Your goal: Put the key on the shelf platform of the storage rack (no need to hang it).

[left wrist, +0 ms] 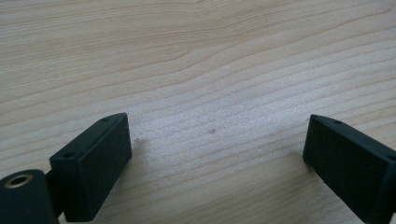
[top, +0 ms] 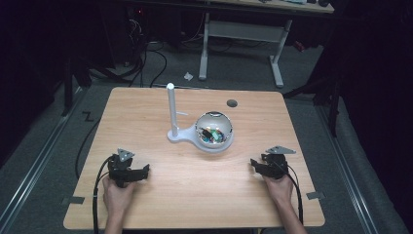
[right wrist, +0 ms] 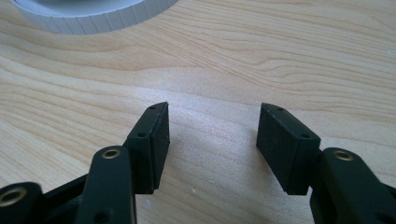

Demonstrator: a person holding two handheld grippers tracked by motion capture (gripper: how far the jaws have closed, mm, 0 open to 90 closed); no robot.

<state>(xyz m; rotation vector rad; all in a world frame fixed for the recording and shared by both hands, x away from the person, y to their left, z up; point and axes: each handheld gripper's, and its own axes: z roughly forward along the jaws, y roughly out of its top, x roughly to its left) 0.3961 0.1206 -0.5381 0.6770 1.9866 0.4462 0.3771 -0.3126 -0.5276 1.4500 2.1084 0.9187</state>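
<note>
Item: left gripper at 7 o'clock, right gripper at 5 o'clock, both released, empty, resting apart from the bowl, likely awaiting a reach.

The right hand-held gripper hovers low over the pale wood-grain worktop, its two black jaws standing apart with only bare wood between them. Brass-ringed screw holes glint on the jaw arms. At the upper left edge curves the ridged white rim of a base.
</note>
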